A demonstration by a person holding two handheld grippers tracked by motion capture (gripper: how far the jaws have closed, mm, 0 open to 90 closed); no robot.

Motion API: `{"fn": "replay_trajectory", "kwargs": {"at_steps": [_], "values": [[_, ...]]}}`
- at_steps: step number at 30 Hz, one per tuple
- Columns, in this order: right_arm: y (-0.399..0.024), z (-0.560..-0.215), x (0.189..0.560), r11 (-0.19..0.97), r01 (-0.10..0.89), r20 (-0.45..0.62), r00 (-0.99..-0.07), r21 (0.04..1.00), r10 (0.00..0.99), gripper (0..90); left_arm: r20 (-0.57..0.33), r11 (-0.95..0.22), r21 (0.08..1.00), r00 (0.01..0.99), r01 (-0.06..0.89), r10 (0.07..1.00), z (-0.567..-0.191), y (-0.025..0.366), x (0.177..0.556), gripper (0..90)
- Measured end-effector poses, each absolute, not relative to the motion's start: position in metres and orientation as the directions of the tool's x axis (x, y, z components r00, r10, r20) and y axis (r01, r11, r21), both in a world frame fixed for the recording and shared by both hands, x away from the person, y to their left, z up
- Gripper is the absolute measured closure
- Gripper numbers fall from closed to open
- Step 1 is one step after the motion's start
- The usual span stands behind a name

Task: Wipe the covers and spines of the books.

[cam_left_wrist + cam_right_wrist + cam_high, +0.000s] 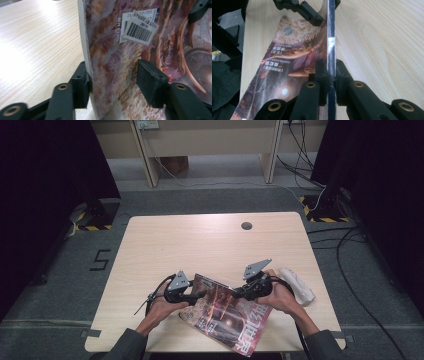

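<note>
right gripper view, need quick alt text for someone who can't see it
The right gripper has its two black jaws shut on the thin edge of a magazine, whose glossy reddish-brown cover slopes away to the left. Beyond, the left gripper reaches the magazine's far end above a light wooden table.

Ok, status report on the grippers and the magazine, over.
Right gripper shut on magazine edge. Left gripper open, jaws astride the other edge. White roll lies right, clear.
</note>
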State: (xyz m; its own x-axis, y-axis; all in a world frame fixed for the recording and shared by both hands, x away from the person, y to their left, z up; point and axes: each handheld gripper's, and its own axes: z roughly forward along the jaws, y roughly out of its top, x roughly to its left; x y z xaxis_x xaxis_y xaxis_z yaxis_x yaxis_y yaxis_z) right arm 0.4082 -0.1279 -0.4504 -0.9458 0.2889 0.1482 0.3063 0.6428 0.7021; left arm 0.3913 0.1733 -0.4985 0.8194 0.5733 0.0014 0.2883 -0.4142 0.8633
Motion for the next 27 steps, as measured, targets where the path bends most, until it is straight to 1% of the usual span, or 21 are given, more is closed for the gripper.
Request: {"fn": "replay_trajectory", "kwargs": {"at_steps": [5, 10, 13, 18, 19, 22, 23, 25, 27], "values": [[-0.129, -0.455, 0.414, 0.652, 0.317, 0.156, -0.943, 0.689, 0.293, 83.7, 0.038, -0.447, 0.856, 0.831, 0.259, 0.555, -0.499, 0.177, 0.391, 61.8], [-0.129, -0.457, 0.418, 0.655, 0.315, 0.152, -0.944, 0.687, 0.294, 82.0, 0.061, -0.471, 0.850, 0.842, 0.238, 0.535, -0.496, 0.180, 0.389, 68.4], [-0.130, -0.459, 0.422, 0.659, 0.324, 0.149, -0.940, 0.679, 0.308, 78.7, 0.076, -0.483, 0.847, 0.850, 0.221, 0.521, -0.494, 0.181, 0.385, 72.8], [-0.130, -0.460, 0.426, 0.657, 0.338, 0.140, -0.932, 0.674, 0.336, 71.2, 0.089, -0.496, 0.845, 0.861, 0.201, 0.501, -0.491, 0.183, 0.379, 77.7], [-0.130, -0.459, 0.426, 0.650, 0.351, 0.140, -0.925, 0.674, 0.354, 69.9, 0.091, -0.500, 0.843, 0.863, 0.199, 0.498, -0.491, 0.184, 0.377, 78.8], [-0.132, -0.457, 0.427, 0.623, 0.372, 0.136, -0.910, 0.688, 0.392, 64.5, 0.083, -0.491, 0.847, 0.864, 0.201, 0.496, -0.489, 0.187, 0.370, 81.2], [-0.133, -0.456, 0.428, 0.602, 0.384, 0.141, -0.901, 0.701, 0.410, 63.9, 0.082, -0.492, 0.847, 0.865, 0.200, 0.495, -0.489, 0.187, 0.369, 82.0], [-0.136, -0.454, 0.428, 0.588, 0.387, 0.141, -0.896, 0.710, 0.420, 59.9, 0.084, -0.488, 0.850, 0.863, 0.199, 0.498, -0.488, 0.189, 0.366, 82.8], [-0.140, -0.452, 0.427, 0.557, 0.404, 0.145, -0.881, 0.726, 0.450, 58.4, 0.085, -0.483, 0.853, 0.860, 0.199, 0.504, -0.488, 0.190, 0.363, 83.2]]}}
